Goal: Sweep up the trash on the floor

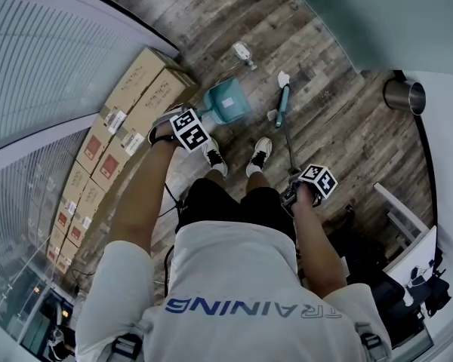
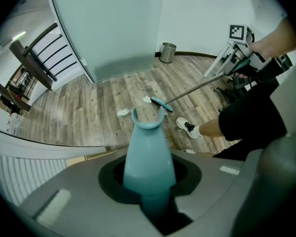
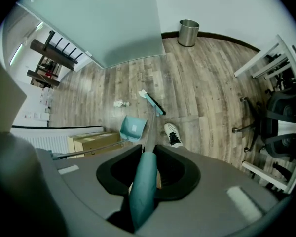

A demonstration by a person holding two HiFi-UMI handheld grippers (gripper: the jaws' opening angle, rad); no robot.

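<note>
Dull wood-grain floor, smooth teal plastic, one shiny metal bin

The floor (image 1: 340,127) is grey-brown planking with visible grain and a matt finish. The dustpan (image 1: 225,104) is smooth teal plastic with a soft sheen. The broom (image 1: 284,105) has the same plastic at head and grip, and its thin shaft looks like bare grey metal. The bin (image 1: 399,96) is brushed metal, glossy at the rim. The boxes (image 1: 136,96) are matt brown cardboard with paper labels. The trash (image 1: 243,51) looks like crumpled white paper. The shirt (image 1: 241,277) is light cloth.

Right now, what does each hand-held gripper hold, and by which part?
The left hand-held gripper holds the dustpan by the teal grip of its handle; the right hand-held gripper holds the broom by its teal handle grip.
</note>
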